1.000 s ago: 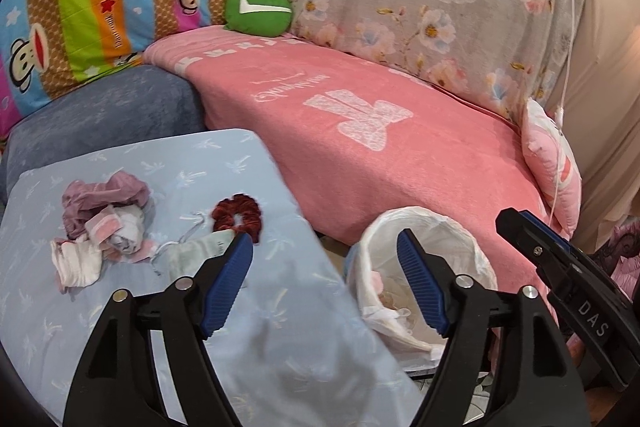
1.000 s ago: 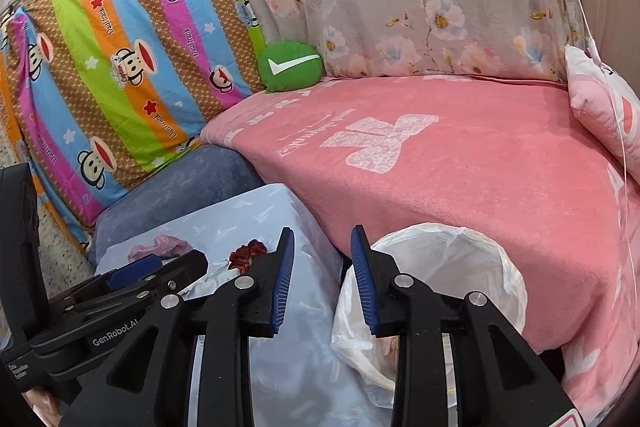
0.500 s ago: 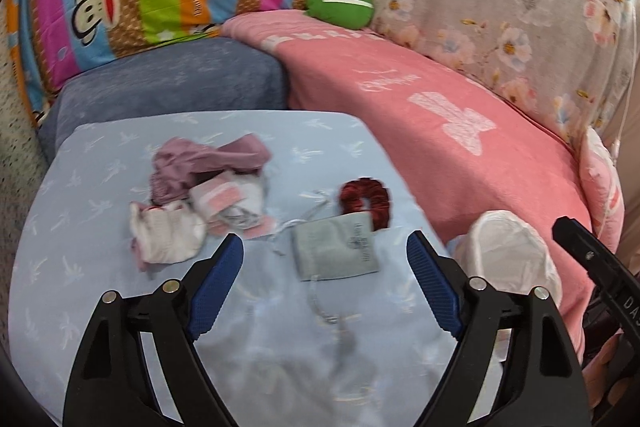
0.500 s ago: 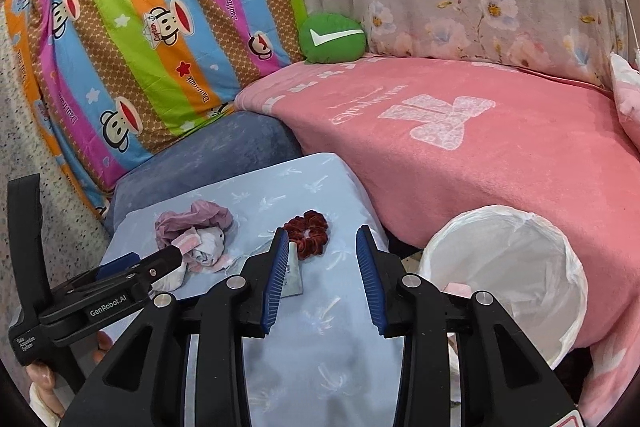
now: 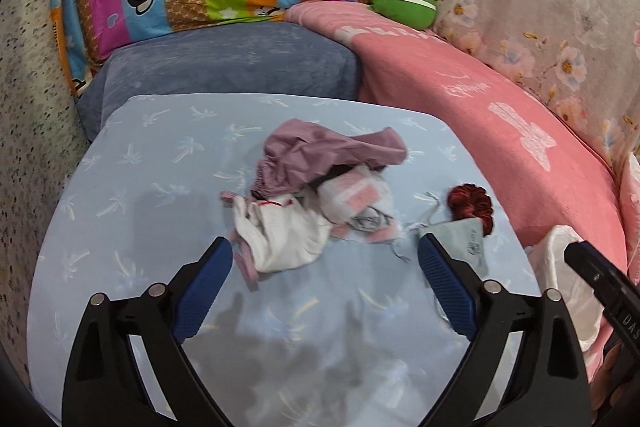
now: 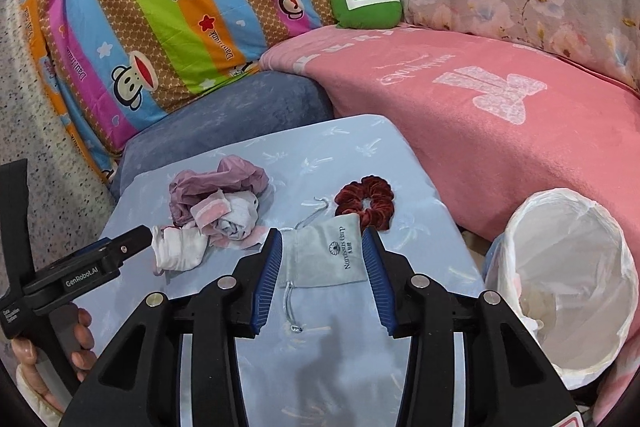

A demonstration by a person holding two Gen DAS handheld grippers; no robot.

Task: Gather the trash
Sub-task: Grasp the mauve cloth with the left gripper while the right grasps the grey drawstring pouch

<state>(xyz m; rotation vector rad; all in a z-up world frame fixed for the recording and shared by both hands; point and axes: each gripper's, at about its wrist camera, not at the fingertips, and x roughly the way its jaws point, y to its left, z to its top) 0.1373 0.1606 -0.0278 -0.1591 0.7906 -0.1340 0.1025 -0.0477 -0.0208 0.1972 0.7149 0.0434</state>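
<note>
On a light blue table (image 5: 160, 187) (image 6: 344, 367) lie a mauve cloth (image 5: 320, 155) (image 6: 216, 183), a pink-and-white crumpled cloth (image 5: 356, 199) (image 6: 228, 213), a white sock (image 5: 280, 239) (image 6: 180, 247), a grey drawstring pouch (image 5: 468, 239) (image 6: 324, 259) and a dark red scrunchie (image 5: 470, 205) (image 6: 366, 201). My left gripper (image 5: 324, 287) is open, just short of the sock. My right gripper (image 6: 322, 283) is open, with a finger on each side of the pouch. A white-lined bin (image 6: 568, 275) (image 5: 564, 283) stands right of the table.
A pink blanket (image 6: 500, 115) covers the sofa behind and to the right. A blue-grey cushion (image 5: 224, 67), a striped monkey-print cover (image 6: 160, 7) and a green cushion (image 6: 366, 3) lie behind the table. The left gripper's body (image 6: 80, 275) shows in the right view.
Both grippers swung left from the bin to over the table. The right gripper has opened wider and now straddles the pouch. The left faces the cloth pile.
</note>
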